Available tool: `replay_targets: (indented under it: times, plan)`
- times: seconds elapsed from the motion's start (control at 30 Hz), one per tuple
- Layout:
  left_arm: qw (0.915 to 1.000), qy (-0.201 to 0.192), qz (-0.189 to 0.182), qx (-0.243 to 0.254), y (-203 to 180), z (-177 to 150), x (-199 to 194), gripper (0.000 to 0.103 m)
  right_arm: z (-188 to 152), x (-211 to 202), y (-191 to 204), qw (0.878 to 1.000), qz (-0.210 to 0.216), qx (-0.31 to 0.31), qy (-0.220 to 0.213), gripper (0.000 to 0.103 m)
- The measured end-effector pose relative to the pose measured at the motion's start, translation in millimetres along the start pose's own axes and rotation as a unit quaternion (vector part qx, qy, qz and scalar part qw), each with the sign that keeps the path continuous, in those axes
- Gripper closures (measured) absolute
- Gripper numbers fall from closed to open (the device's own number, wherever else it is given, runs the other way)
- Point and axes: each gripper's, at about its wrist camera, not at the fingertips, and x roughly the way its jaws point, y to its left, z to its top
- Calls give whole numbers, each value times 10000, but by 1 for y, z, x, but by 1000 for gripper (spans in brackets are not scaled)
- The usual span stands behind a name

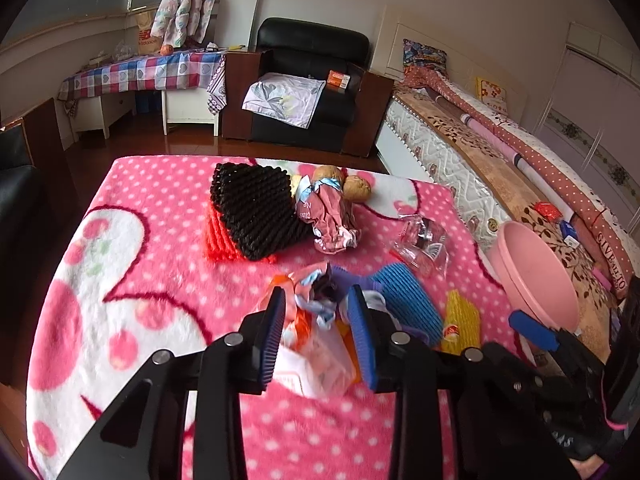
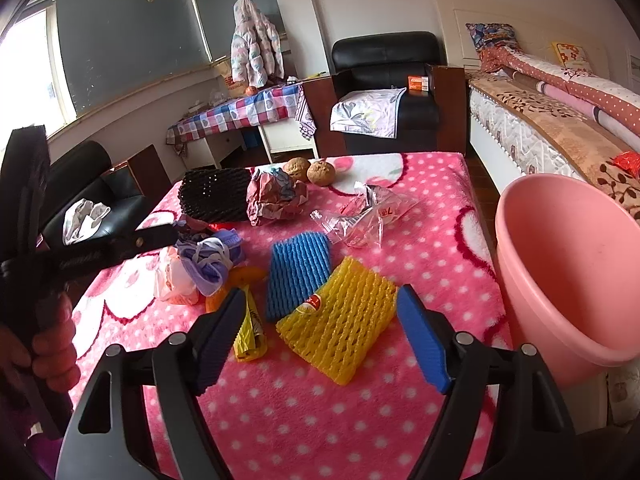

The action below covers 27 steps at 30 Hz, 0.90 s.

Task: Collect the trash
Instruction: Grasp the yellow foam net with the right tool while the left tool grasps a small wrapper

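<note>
While the left gripper (image 1: 316, 300) reaches down over a crumpled bundle of plastic bags (image 1: 316, 344), its jaws stand on either side of the bundle, and whether the pads press it cannot be told. The bundle lies on the pink dotted blanket (image 1: 160, 208), toward the near edge, just left of a blue foam net (image 2: 298, 276).

The right gripper (image 2: 324, 312) hangs with its jaws wide apart over a yellow foam net (image 2: 340, 332), not touching it. That net lies just beside the blue one, overlapping its lower corner, near the blanket's right edge. A yellow wrapper (image 2: 250, 332) lies just left of it, under the gripper's left finger.

A pink bucket (image 2: 568, 264) stands at the blanket's right edge, tilted, its mouth open toward the camera.

Toward the far edge lie a black foam net (image 1: 256, 212) atop a red one (image 1: 220, 240), a crumpled reddish wrapper (image 1: 328, 216) just beside them, and two walnuts (image 2: 310, 170) behind the wrapper. A clear plastic wrapper (image 2: 360, 216) lies between the walnuts and the blue net, nearer the right edge.

In the right wrist view a hand (image 2: 52, 344) holds the left gripper's handle at the left border.
</note>
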Motion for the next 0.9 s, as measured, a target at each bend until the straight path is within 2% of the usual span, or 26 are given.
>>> replay_targets:
  times: [0.07, 0.1, 0.13, 0.43, 0.53, 0.63, 0.8, 0.9]
  plan:
    - [9999, 73, 93, 41, -1, 1, 7, 75, 0, 2, -1, 10000, 21, 33, 64, 27]
    - [9999, 105, 111, 52, -1, 1, 10, 84, 0, 4, -3, 9999, 45, 73, 104, 28]
    - [9998, 140, 93, 43, -1, 1, 12, 87, 1, 5, -4, 9999, 55, 100, 129, 29]
    - [9997, -194, -146, -21, 8, 5, -6, 94, 0, 24, -15, 9969, 70, 501, 600, 38]
    - [9994, -271, -230, -19, 9, 6, -12, 94, -1, 30, -14, 9959, 19, 506, 750, 46]
    - [9991, -283, -311, -69, 10, 6, -15, 94, -3, 35, -14, 9946, -38, 518, 895, 58]
    - [9987, -344, -381, -69, 10, 7, -23, 94, -4, 35, -16, 9938, -140, 567, 941, 90]
    - [9984, -393, -403, -74, 10, 8, -26, 94, -4, 33, -18, 9939, -118, 612, 913, 100]
